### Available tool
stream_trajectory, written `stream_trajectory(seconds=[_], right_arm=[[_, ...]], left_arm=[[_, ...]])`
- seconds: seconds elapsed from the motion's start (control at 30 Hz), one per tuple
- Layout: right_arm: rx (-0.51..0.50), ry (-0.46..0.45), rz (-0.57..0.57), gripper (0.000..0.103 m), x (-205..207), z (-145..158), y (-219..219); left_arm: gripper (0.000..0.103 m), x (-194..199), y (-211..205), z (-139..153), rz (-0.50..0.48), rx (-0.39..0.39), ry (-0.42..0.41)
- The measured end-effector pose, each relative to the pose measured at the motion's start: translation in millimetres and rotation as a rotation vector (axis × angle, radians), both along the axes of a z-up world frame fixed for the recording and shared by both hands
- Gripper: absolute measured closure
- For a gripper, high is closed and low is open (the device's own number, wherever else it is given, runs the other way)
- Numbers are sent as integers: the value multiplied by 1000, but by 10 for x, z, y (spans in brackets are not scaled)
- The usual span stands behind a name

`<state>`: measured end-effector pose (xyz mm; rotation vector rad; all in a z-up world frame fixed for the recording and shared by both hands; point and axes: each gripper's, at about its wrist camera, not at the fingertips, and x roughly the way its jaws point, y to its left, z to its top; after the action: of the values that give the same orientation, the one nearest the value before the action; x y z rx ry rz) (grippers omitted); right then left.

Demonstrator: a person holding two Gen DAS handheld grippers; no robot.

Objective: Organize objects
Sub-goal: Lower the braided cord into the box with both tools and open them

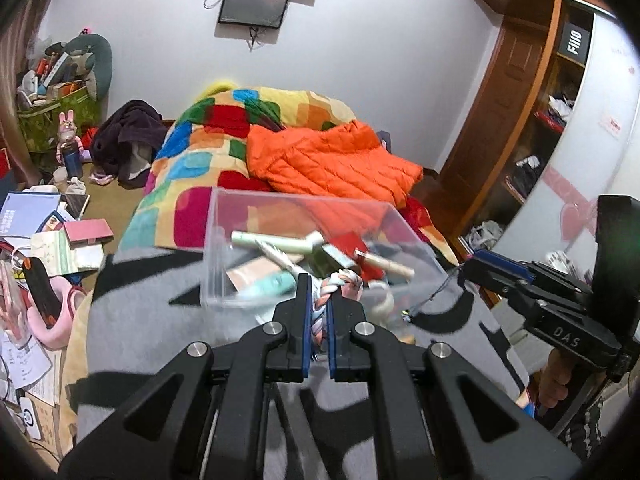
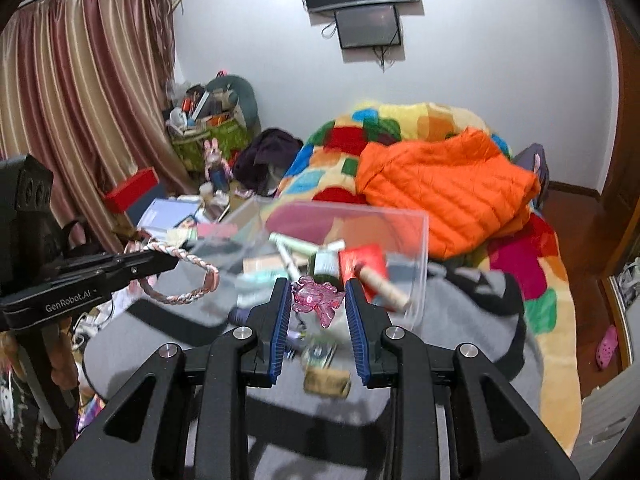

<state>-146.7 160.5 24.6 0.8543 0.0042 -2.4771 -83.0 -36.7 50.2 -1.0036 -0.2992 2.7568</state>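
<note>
Both claws, left claw (image 1: 319, 312) and right claw (image 2: 318, 312): black linkage arms, silver round screws, blue ribbed pads. White lettering "GenRobot.AI" and "DAS" along the sides.

Even, fairly bright indoor light; soft shadows. Fisheye bends walls, dark vignette at corners. Motion blur smears the clear box (image 2: 360, 240) and items just below it.

The small things below the clear box (image 2: 416, 248), at six o'clock between the right fingers (image 2: 356, 320), blur beyond naming.
</note>
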Motion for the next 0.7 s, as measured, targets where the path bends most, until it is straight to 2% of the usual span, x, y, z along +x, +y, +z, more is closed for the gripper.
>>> stream_trajectory(seconds=[0.2, 0.3, 0.57, 0.7], right_arm=[[-2, 43, -33, 78, -200, 154, -12], [23, 48, -58, 78, -336, 135, -53], [89, -55, -73, 78, -708, -258, -179], [113, -113, -65, 78, -812, -475, -203]], left_arm=[[98, -241, -92, 72, 34, -12, 8], [98, -407, -143, 35, 44, -3, -10], [98, -872, -217, -320, 65, -9, -114], [98, -963, -183, -491, 57, -20, -155]])
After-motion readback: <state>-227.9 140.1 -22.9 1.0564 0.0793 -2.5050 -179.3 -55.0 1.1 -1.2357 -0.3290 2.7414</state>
